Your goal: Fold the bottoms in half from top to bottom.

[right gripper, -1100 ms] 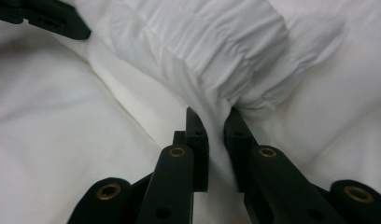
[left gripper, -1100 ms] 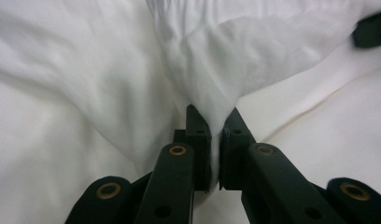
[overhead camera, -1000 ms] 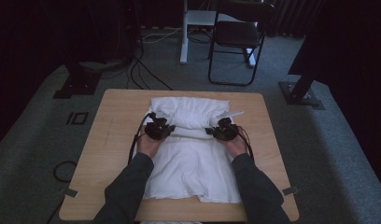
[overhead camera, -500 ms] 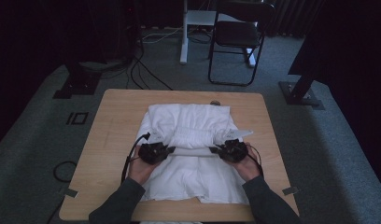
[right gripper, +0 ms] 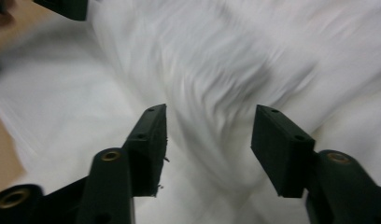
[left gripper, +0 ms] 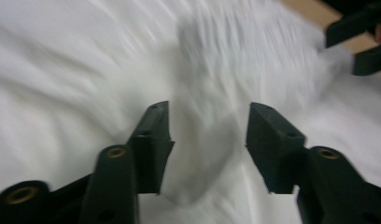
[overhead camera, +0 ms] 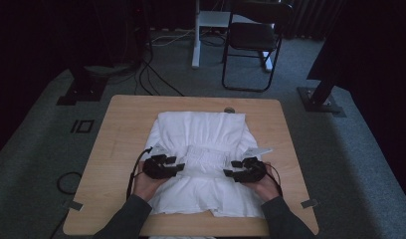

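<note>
High view: a white garment (overhead camera: 203,164) lies spread over the middle of the wooden table (overhead camera: 116,149), its near hem close to my edge. My left gripper (overhead camera: 178,168) and right gripper (overhead camera: 230,174) rest on its lower half, pointing toward each other across the gathered band. Left gripper view: my jaws stand apart, having just been opening, with a raised fold of the cloth (left gripper: 202,140) between them but not pinched (the picture is blurred). Right gripper view: my jaws are likewise parted, just opened, above the rumpled cloth (right gripper: 216,84), gripping nothing; bare tabletop (right gripper: 4,154) shows at the left edge.
</note>
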Available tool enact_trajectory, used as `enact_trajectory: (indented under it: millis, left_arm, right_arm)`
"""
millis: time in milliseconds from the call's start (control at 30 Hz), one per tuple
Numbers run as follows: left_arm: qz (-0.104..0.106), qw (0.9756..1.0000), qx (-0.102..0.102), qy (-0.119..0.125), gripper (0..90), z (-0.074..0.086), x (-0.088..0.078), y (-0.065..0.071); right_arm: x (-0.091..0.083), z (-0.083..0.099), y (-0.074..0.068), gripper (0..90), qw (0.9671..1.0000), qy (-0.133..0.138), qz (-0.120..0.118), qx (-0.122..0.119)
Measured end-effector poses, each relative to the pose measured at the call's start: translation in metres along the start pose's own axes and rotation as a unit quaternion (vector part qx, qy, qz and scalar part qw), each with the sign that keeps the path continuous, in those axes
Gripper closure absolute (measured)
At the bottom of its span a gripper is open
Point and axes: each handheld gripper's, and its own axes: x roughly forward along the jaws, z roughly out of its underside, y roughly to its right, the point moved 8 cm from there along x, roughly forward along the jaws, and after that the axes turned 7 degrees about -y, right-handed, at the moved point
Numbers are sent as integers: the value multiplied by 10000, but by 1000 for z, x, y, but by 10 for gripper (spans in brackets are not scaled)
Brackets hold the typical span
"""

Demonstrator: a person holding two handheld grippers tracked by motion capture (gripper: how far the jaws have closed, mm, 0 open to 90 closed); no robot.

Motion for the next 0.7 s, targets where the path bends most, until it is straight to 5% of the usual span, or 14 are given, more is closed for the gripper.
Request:
enact_trajectory:
  millis: [67,167,267,367,500,700]
  left_arm:
    - [-152,9998,-115,22,705,-11,1,-9]
    - [-438,9987,-141,-202,880,-21,20,-21]
    - [-446,9979,-172,-443,899,-25,44,-26]
    - [-381,9975,7,-603,877,-22,61,-21]
    - [-351,9972,163,-639,827,-13,62,-10]
    - [-111,9986,304,-425,791,9,51,14]
  right_arm:
    - [-9,-12,12,413,9992,289,225,132]
    - [-5,-26,36,611,9966,371,543,497]
    - [15,-36,55,707,9951,319,770,527]
    - [39,-33,69,717,9930,-118,1048,534]
    - [48,-24,63,736,9951,-313,731,590]
    - [25,-15,37,718,9982,-102,-34,583]
